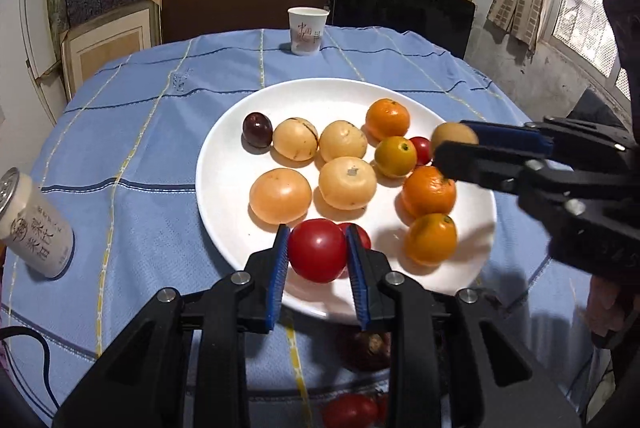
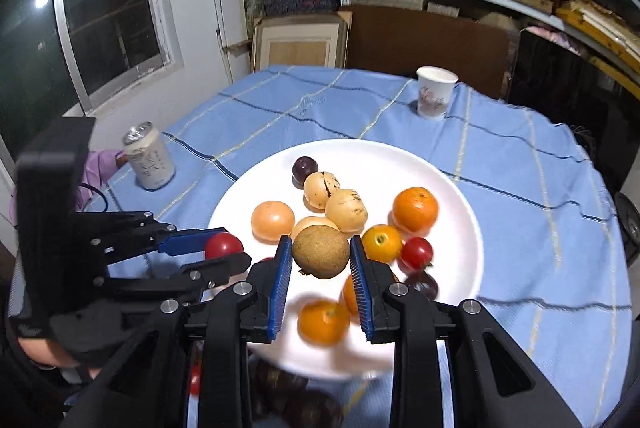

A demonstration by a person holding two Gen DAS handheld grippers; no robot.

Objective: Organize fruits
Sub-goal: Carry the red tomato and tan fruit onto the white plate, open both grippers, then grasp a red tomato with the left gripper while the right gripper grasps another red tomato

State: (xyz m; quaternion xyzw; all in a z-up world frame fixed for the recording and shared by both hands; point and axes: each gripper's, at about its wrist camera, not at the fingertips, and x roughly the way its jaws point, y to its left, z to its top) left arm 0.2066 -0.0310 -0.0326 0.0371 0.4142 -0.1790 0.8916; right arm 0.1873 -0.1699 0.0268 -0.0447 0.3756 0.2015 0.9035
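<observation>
A white plate (image 1: 224, 187) (image 2: 460, 228) on the blue cloth holds several pale yellow fruits (image 1: 347, 183), oranges (image 1: 429, 191) (image 2: 415, 209), a small red tomato (image 2: 417, 252) and a dark plum (image 1: 257, 129) (image 2: 305, 167). Over the plate's near edge, my left gripper (image 1: 318, 248) (image 2: 230, 248) is shut on a large red tomato (image 1: 318, 250) (image 2: 223, 246). My right gripper (image 2: 320, 254) (image 1: 450, 139) is shut on a rough brown round fruit (image 2: 320, 252) (image 1: 454, 135), above the plate's right side in the left wrist view. Both fruits are off the plate.
A paper cup (image 1: 307, 31) (image 2: 435, 95) stands at the table's far edge. A white can (image 1: 32, 224) (image 2: 149, 155) stands at the left. A dark fruit (image 1: 366, 348) and a red tomato (image 1: 350, 410) lie on the cloth under the left gripper. Stacked shelves line the back wall.
</observation>
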